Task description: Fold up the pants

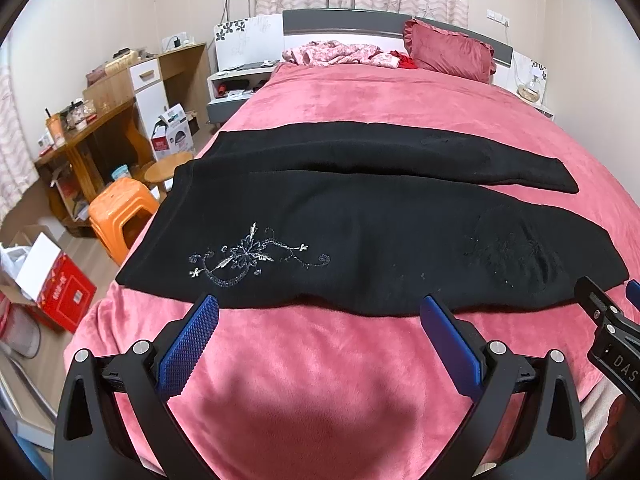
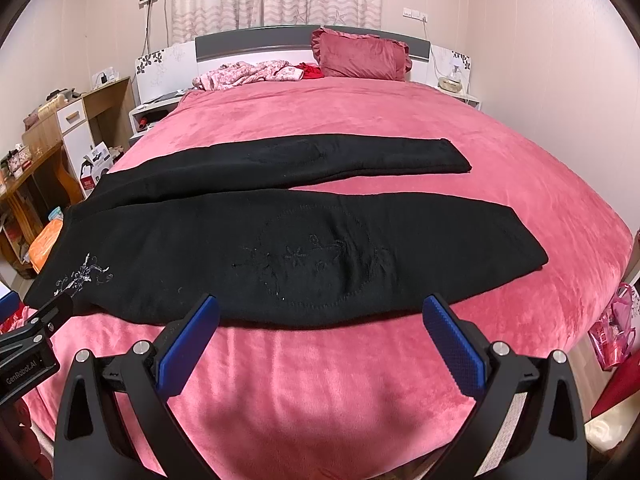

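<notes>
Black pants [image 1: 360, 236] lie flat across the pink bed, waist at the left, both legs running right, slightly apart. A silver embroidered flower [image 1: 248, 258] sits near the waist; it also shows in the right wrist view [image 2: 82, 274]. The pants fill the middle of the right wrist view [image 2: 300, 248]. My left gripper [image 1: 318, 308] is open and empty, just short of the pants' near edge by the hip. My right gripper [image 2: 320, 308] is open and empty, just short of the near leg's edge. Each gripper shows at the other view's side edge.
The pink bedspread [image 1: 312, 380] covers the bed. A red pillow [image 1: 450, 54] and crumpled pink clothes [image 1: 336, 54] lie at the headboard. Left of the bed stand an orange stool [image 1: 120, 216], a wooden desk [image 1: 80, 136] and boxes [image 1: 56, 288]. A pink bag [image 2: 614, 332] hangs at the right.
</notes>
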The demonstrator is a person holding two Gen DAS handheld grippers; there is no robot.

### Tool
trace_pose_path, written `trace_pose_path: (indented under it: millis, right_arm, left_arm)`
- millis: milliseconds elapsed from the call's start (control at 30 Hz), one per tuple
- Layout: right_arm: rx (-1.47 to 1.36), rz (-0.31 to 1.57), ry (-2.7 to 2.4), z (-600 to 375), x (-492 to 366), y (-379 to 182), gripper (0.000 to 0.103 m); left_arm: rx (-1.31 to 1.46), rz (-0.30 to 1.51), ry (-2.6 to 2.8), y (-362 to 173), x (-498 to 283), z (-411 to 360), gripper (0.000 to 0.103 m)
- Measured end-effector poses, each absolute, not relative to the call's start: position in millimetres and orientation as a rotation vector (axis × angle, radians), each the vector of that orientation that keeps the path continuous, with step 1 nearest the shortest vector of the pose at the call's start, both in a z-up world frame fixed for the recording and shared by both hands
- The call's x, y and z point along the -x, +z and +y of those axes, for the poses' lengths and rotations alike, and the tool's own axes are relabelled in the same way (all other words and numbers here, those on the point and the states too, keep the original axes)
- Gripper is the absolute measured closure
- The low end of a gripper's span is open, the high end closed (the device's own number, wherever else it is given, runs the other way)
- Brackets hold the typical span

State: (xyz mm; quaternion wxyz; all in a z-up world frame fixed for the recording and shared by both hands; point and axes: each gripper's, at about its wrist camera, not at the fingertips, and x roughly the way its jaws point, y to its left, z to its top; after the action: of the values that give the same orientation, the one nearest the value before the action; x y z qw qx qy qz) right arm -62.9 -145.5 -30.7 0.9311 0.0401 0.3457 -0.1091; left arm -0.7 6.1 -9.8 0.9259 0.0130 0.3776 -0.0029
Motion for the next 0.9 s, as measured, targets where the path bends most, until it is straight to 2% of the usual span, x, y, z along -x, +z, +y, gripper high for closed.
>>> trace_pose_path:
  millis: [900]
  right_arm:
    - [-0.092,0.725,-0.209,-147.0,61.9,-35.1,0.002]
  left_arm:
    - [-0.027,0.799,0.003,-16.9,-2.9,10.1,0.003]
